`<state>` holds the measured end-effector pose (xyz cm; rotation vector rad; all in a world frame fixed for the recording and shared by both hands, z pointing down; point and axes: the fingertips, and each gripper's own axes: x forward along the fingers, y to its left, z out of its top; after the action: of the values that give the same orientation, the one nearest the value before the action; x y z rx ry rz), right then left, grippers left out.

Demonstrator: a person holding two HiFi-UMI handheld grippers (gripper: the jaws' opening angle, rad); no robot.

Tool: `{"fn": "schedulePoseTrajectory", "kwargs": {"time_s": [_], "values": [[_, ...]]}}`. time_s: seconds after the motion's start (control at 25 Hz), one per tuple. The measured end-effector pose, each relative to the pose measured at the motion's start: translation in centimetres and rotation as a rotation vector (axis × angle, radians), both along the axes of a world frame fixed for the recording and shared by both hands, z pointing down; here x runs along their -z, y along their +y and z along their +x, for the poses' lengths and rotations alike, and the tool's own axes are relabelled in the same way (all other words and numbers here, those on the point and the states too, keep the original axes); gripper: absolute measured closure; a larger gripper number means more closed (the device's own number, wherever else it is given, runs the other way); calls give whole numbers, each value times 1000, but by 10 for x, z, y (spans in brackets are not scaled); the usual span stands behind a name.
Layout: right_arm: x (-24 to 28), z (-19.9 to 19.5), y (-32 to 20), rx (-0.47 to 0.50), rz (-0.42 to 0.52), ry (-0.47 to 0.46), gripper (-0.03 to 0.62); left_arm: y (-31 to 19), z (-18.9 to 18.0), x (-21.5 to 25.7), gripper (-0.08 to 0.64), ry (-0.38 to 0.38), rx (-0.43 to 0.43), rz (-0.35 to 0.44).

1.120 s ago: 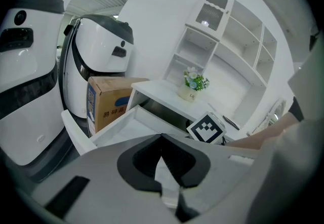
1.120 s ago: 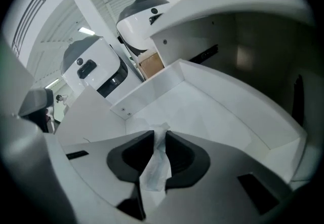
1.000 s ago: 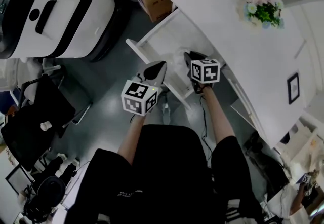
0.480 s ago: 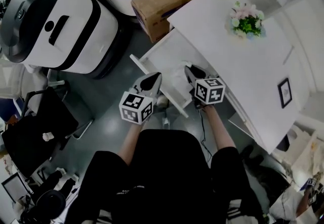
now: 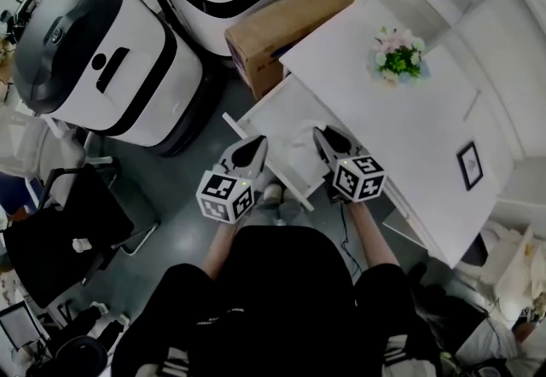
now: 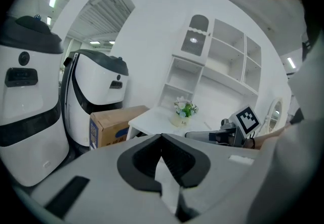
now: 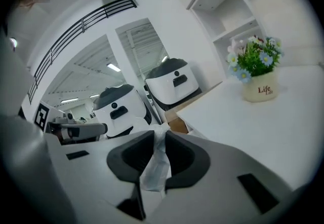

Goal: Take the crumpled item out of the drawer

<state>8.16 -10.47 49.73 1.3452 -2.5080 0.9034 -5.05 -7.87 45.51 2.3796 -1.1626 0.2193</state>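
A crumpled white plastic item is pinched between the pads of my right gripper, which is shut on it. In the head view the item shows as a pale bunch over the open white drawer, just left of the right gripper. My left gripper hovers over the drawer's front edge, a little left of the item. Its tips meet in the left gripper view, and nothing shows clearly between them.
The drawer sticks out from under a white table that bears a flower pot and a small frame. A cardboard box and two big white machines stand behind the drawer. A black chair is at the left.
The head view has drifted, so the table and machines sit lower in the picture. Both grippers stay over the drawer's front, and the right one keeps its grip on the item.
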Motion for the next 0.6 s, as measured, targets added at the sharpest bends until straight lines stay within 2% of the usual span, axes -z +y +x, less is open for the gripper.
{"fn": "schedulePoseTrajectory", "kwargs": {"time_s": [0.6], "values": [[125, 22, 0, -60, 300, -42, 531, -15, -18, 94, 562, 23, 89, 221]]}}
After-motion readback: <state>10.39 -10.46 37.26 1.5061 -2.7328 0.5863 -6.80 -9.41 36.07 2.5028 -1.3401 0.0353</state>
